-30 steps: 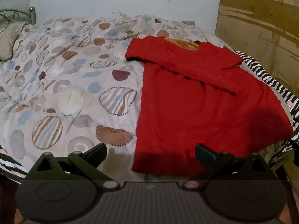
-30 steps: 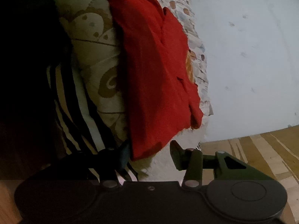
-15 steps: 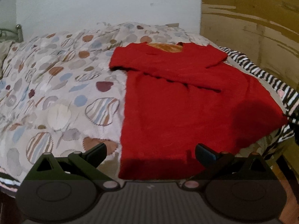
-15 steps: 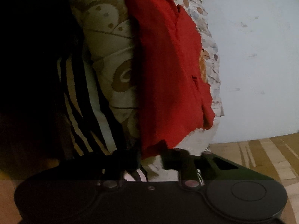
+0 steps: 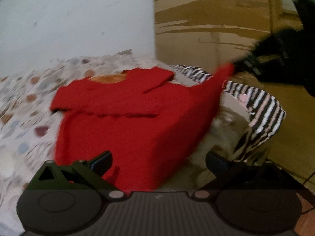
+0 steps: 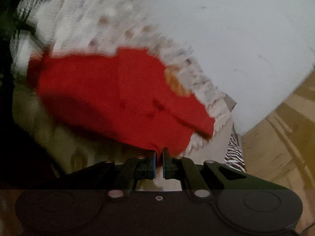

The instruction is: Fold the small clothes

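Since 1 s ago our right gripper [image 6: 159, 154] has gone from spread to clenched on the red sweater's [image 5: 128, 122] corner and lifted it toward 2 o'clock in the left view. Our left gripper [image 5: 158, 160] hangs released w/ jaws wide apart, just over the hem at 6 o'clock. Sweater otherwise lies flat on the spotted quilt [image 5: 23, 106], striped blanket [image 5: 261, 106] at 3 o'clock. Sleeve already laid across the chest; we judge side & bottom folds remain, approx. a third done.
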Motion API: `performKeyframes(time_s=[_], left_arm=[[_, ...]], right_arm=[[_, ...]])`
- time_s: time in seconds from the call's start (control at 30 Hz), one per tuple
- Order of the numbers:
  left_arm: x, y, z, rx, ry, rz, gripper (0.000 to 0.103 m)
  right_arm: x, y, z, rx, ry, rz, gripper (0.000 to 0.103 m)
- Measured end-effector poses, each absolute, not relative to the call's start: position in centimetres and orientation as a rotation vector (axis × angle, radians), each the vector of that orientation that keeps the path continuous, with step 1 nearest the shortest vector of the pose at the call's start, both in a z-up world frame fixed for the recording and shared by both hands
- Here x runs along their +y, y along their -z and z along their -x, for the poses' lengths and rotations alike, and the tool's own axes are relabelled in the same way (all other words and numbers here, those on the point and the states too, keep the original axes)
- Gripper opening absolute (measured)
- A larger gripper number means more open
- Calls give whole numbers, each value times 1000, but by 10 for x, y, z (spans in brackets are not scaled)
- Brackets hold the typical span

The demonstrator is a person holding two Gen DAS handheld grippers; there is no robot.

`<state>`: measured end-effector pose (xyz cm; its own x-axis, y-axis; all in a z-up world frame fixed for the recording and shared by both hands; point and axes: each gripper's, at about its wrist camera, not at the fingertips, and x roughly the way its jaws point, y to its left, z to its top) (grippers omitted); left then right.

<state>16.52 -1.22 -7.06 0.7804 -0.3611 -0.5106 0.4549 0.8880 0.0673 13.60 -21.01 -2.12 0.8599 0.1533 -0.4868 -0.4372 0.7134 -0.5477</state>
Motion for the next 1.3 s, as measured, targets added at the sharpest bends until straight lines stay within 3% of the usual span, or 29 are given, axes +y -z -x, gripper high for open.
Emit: performKeyframes(time_s=[0.23,0.33,0.5,0.93,1.03,1.2,1.3], left_arm=[[-85,86,-206,481,348,-358,102],[-88,96,-225,521,300,-369,96],[-63,93,-230,504,221,-349,86],[37,116,-206,570,-27,-555,84],[47,114,-203,568,-19,-590,73],[50,107,-194,509,78,-622,36],[47,97,-191,440,104,-630,26]], right_arm=[[-217,-13,-150,414,-368,431,5],[-223,-20,-151,404,-364,373,5],[-233,-22,-144,387,-344,338,4],[-257,-6,-132,417,-273,229,4],[-258,4,-128,448,-257,224,4],[-259,34,-122,539,-231,199,4],[-262,51,-121,589,-209,177,4]])
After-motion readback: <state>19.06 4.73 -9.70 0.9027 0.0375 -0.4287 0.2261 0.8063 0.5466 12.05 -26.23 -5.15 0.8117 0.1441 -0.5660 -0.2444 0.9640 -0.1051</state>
